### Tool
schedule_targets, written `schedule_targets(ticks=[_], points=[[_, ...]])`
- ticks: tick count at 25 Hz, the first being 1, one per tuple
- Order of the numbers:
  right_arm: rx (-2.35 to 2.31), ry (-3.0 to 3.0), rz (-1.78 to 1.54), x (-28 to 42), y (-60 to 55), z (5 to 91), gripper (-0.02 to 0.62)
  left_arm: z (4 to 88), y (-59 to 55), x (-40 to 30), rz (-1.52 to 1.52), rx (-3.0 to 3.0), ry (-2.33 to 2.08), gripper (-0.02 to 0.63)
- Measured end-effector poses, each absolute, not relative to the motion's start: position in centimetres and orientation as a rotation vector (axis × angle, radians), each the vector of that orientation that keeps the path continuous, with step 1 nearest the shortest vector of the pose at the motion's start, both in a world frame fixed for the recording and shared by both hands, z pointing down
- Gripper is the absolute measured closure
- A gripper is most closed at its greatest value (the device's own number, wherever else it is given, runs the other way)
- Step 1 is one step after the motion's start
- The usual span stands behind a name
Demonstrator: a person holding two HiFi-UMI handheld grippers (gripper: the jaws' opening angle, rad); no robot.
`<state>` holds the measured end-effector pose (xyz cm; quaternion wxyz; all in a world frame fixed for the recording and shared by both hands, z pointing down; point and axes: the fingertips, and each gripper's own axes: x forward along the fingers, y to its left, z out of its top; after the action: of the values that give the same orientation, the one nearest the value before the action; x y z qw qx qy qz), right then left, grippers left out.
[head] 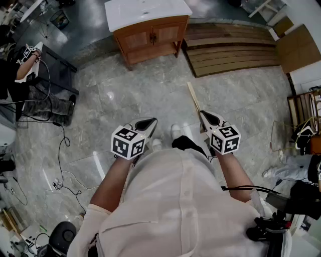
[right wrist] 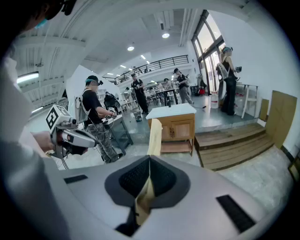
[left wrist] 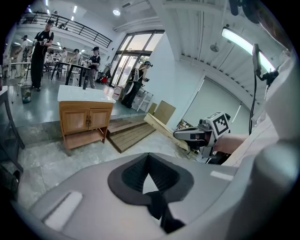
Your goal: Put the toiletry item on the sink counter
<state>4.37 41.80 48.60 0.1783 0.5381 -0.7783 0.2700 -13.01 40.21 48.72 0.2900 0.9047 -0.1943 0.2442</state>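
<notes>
The floor [head: 125, 95] is grey stone tile, polished and glossy. At twelve o'clock in the head view, the cabinet [head: 150, 37] is warm brown wood with a satin finish; its top [head: 145, 10] is white, smooth and glossy. The planks [head: 230, 50] at one o'clock are bare matt wood. The left gripper [head: 148, 120] and right gripper [head: 203, 114] have smooth matt grey plastic shells. Their pads [right wrist: 133, 178] are black and finely ribbed. The stick [right wrist: 154, 136] looks like pale matt wood. The shirt [head: 175, 201] is white cloth.
</notes>
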Motion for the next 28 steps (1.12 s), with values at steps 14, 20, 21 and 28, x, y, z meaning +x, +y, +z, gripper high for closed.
schedule_targets(ticks=[14, 20, 21, 28], points=[[1.416, -2.304, 0.796, 12.3, 30.3, 49.1, 0.591, 47.4, 30.5, -4.4, 0.708, 2.38, -0.624, 0.6], [1.376, -2.315, 0.815, 14.2, 26.6, 51.2, 0.591, 47.4, 27.3, -2.1, 0.692, 2.374, -0.659, 0.6], [1.382, -2.313, 0.819, 14.4, 25.9, 51.5, 0.591, 47.6, 26.8, -2.1, 0.693, 2.373, -0.66, 0.6], [1.435, -2.285, 0.806, 14.5, 17.5, 52.0, 0.591, 49.0, 19.1, -3.0, 0.669, 2.37, -0.632, 0.6]])
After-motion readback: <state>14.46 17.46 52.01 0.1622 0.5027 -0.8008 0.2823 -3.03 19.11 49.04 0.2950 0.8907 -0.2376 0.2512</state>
